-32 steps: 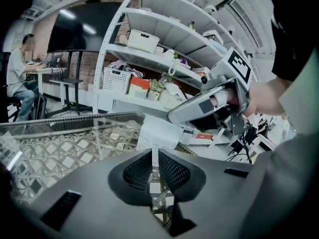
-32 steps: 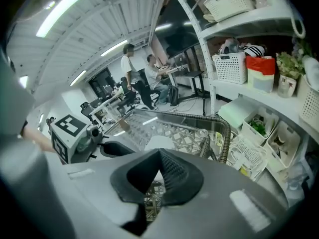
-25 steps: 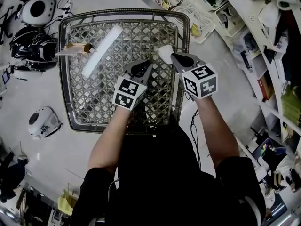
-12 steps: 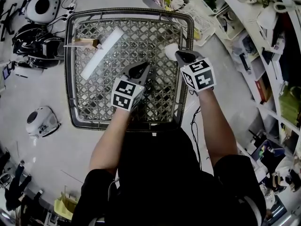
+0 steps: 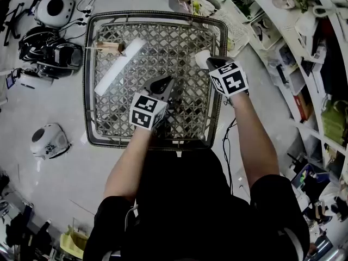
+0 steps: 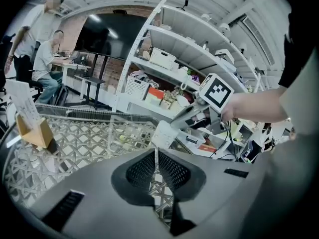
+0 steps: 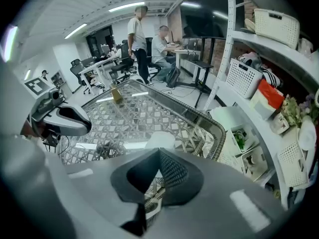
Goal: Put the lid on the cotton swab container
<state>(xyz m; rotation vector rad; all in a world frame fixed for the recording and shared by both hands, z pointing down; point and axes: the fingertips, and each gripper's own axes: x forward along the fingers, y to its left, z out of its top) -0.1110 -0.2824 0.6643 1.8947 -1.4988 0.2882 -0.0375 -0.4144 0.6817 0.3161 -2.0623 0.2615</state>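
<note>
Tongs-wise, the left gripper has its jaws pressed together with nothing in them, sitting over the middle of the lattice table, lower right of center in the head view. The right gripper is pinching the white lid by its edge, up near the table's right rim in the head view. In the left gripper view the lid hangs just above that gripper's jaw tips, and there's what looks like a clear container on the tabletop just left of it, though it's faint so I can't swear to it. A long white strip lies diagonally at the table's upper left, with a small tan card stand beside its top end.
</note>
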